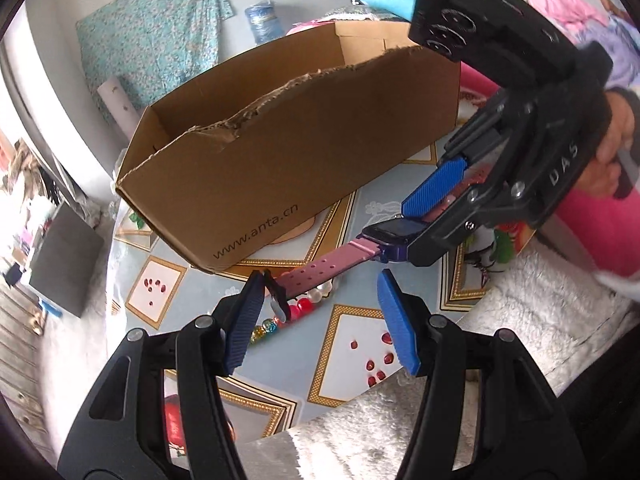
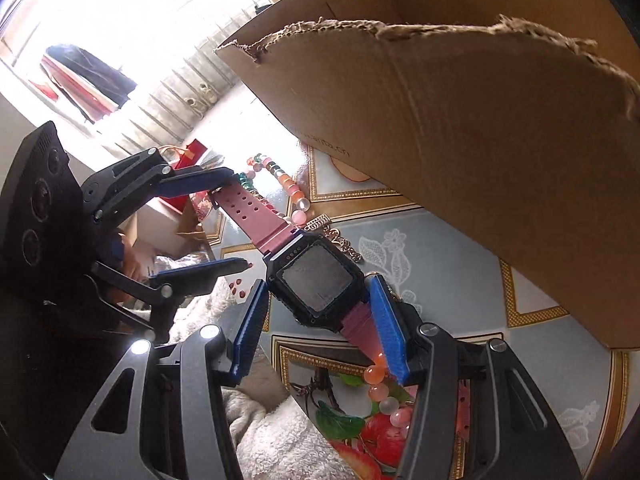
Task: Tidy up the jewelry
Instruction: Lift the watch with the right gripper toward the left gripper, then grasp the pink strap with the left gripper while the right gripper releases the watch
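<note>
A watch hung between two tools beside a cardboard box on the desk.

The right tool [image 2: 320, 320] pinched the watch [image 2: 316, 280] by its pink strap just below the black case, holding it above the patterned desk [image 1: 352, 336]. The far strap end reached toward 10 o'clock, where the left tool [image 1: 320, 292] stood spread, one finger [image 1: 248, 304] touching the strap tip, the other apart; whether it gripped could not be told. Beaded bracelets [image 2: 288, 188] lay on the desk beneath the strap, more beads [image 2: 384, 384] trailing at 6 o'clock near the right tool. The open box [image 1: 280, 152], its rim torn, stood at 12 o'clock behind the watch. A white towel [image 1: 540, 320] lay at 4 o'clock off the desk's edge.
</note>
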Demonstrator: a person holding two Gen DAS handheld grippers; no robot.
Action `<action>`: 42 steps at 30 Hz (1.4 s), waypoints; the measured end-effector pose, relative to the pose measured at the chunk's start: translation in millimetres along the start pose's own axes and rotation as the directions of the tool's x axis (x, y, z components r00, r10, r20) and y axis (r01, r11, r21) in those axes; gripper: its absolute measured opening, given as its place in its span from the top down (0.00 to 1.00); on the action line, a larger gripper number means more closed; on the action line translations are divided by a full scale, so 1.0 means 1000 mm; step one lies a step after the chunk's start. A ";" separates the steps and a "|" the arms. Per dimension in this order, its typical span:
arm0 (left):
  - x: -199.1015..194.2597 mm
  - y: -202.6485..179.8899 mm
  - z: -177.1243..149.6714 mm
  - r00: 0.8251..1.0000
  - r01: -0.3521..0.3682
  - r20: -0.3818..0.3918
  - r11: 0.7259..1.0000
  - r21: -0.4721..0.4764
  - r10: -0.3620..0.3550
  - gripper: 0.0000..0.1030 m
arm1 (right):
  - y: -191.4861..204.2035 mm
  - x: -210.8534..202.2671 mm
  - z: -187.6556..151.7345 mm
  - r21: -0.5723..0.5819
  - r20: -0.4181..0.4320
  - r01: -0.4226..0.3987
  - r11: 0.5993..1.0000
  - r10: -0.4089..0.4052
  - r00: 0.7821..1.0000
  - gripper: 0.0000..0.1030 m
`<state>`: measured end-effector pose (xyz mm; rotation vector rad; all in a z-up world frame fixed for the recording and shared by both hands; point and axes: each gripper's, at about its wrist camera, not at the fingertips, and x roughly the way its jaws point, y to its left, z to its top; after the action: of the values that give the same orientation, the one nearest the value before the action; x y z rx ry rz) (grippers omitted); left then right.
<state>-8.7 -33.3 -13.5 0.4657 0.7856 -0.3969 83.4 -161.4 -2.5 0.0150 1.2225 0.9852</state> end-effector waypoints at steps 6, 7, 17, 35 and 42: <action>0.008 -0.015 0.000 0.995 -0.098 0.006 0.984 0.151 0.098 0.46 | -0.009 0.003 0.012 0.014 -0.012 -0.055 0.998 0.055 0.998 0.51; 0.009 -0.017 -0.001 0.994 -0.111 0.008 0.978 0.175 0.111 0.46 | -0.010 0.003 0.011 0.013 -0.014 -0.058 0.998 0.058 0.998 0.51; 0.011 -0.039 -0.009 0.974 -0.221 0.040 0.912 0.346 0.221 0.46 | -0.004 0.016 0.016 -0.012 -0.024 -0.065 0.998 0.065 0.998 0.51; 0.016 0.027 0.013 0.988 0.107 -0.101 0.990 -0.089 -0.115 0.94 | 0.004 -0.011 -0.008 0.021 0.094 0.097 0.995 -0.098 0.991 0.51; 0.018 0.059 0.019 0.957 0.237 -0.104 0.934 -0.267 -0.272 0.94 | -0.008 -0.047 -0.032 0.094 0.162 0.268 0.959 -0.280 0.946 0.60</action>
<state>43.9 2.5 -0.1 0.1527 1.0228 -0.5020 63.2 -211.4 17.3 -0.0133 1.0645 0.6824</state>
